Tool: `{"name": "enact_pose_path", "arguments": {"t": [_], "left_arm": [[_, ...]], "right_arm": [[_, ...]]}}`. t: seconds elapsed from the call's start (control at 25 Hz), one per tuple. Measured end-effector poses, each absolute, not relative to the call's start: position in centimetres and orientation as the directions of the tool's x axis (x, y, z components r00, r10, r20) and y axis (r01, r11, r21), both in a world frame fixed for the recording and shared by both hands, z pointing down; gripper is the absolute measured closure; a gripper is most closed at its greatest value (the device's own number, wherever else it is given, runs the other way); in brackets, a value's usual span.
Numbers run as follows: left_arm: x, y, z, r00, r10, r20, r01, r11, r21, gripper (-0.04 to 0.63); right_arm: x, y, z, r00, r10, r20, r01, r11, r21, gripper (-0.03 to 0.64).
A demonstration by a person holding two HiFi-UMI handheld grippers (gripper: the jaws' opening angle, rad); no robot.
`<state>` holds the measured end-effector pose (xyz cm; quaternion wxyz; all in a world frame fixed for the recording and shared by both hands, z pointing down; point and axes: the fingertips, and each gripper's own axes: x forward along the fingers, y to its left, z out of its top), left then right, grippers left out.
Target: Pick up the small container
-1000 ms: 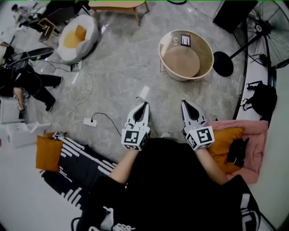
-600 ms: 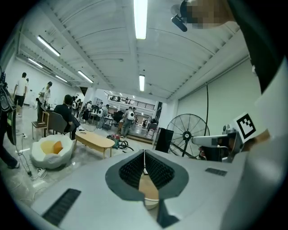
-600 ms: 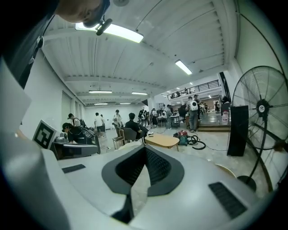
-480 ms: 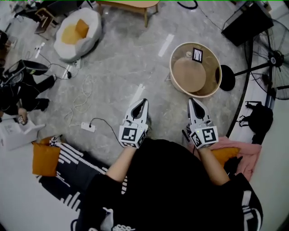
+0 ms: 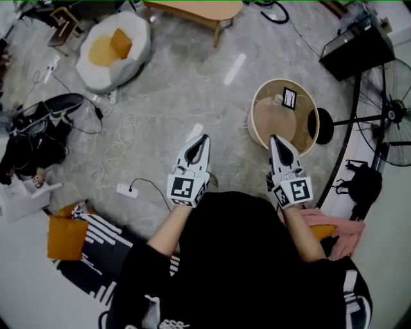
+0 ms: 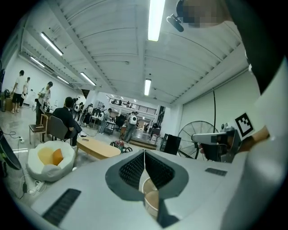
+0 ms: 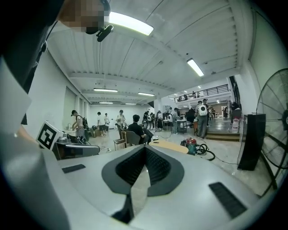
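Note:
A round beige tub stands on the grey floor. Inside it lie a black-and-white marker card and a small pale container, too small to make out. My right gripper is shut and empty, with its tip just short of the tub's near rim. My left gripper is shut and empty too, to the left of the tub over bare floor. In the left gripper view the jaws meet, and the tub shows below them. In the right gripper view the jaws also meet.
A white beanbag with an orange cushion sits far left, and a wooden table stands beyond it. A power strip with cables lies on the left. A standing fan, a black box and a pink cloth are on the right.
The view has moved forward and right. The tub now lies just past the right gripper's tip. Both grippers stay shut and level.

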<state>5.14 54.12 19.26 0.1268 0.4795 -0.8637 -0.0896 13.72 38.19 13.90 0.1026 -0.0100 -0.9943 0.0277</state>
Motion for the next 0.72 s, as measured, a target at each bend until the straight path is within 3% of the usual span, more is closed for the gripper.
{"name": "enact_pose_path", "arguments": {"t": [0.72], "left_arm": [[-4.4,51.2,19.8,-0.516,-0.843,0.151,-0.779,0.535,0.327,0.572]], "right_arm": [[3.9,33.1,16.8,-0.976,0.009,0.218,-0.017,0.993,-0.119,0.603]]}}
